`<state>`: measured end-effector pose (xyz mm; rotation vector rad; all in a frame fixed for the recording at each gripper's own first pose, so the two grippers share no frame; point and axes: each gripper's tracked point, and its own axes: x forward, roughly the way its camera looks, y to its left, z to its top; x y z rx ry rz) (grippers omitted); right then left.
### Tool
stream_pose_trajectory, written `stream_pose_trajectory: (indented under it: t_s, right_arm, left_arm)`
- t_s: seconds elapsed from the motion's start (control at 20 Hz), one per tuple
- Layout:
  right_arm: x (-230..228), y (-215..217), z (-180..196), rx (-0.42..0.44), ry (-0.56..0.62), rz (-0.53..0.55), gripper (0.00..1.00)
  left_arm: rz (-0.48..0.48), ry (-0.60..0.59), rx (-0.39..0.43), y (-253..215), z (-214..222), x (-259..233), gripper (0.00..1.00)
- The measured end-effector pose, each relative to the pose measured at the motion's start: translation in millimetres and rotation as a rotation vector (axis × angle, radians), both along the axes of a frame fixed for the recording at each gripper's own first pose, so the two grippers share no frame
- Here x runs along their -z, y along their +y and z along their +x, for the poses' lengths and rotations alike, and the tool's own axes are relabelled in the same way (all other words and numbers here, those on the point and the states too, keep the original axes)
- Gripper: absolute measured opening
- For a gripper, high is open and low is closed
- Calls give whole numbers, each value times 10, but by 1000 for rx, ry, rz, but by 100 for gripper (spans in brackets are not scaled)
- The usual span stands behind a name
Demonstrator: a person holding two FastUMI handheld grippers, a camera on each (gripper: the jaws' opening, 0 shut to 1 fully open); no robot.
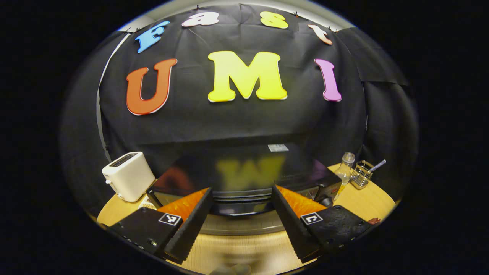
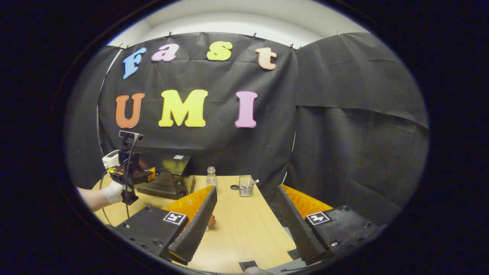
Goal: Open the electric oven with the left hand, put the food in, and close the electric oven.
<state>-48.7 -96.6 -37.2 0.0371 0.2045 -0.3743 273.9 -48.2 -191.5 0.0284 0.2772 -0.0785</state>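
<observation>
The black electric oven (image 1: 244,172) stands right in front of my left gripper (image 1: 241,198), its glossy top mirroring the wall. Its dark handle bar (image 1: 240,208) lies between my open left fingers, and neither finger presses on it. The door looks shut. A small reddish piece of food (image 2: 211,220) lies on the wooden table beside my right gripper's (image 2: 244,214) left finger; that gripper is open and holds nothing. In the right gripper view a gloved hand (image 2: 114,192) holds the left gripper (image 2: 149,175) at the front of the oven (image 2: 170,177).
A white toaster (image 1: 128,175) stands left of the oven. To the oven's right are a small clear bottle (image 1: 345,170) and a wire holder (image 1: 362,173) with a straw. The wooden table (image 2: 244,229) stretches ahead of my right gripper, with a glass (image 2: 245,186) near the back wall.
</observation>
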Motion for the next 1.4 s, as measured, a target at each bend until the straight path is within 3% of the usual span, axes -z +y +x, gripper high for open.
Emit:
stream_pose_trajectory:
  t_s: [0.3, 0.65, 1.4]
  right_arm:
    - [41, 99, 54, -23, 0, 7, 97]
    - [59, 344, 91, -81, -8, 17, 97]
    - [242, 520, -162, -112, 25, 46, 100]
  left_arm:
    - [-1, 12, 4, -5, -86, 23, 98]
    - [-12, 26, 15, 31, -544, 148, 97]
    - [-10, 203, -7, 127, -1447, 1021, 97]
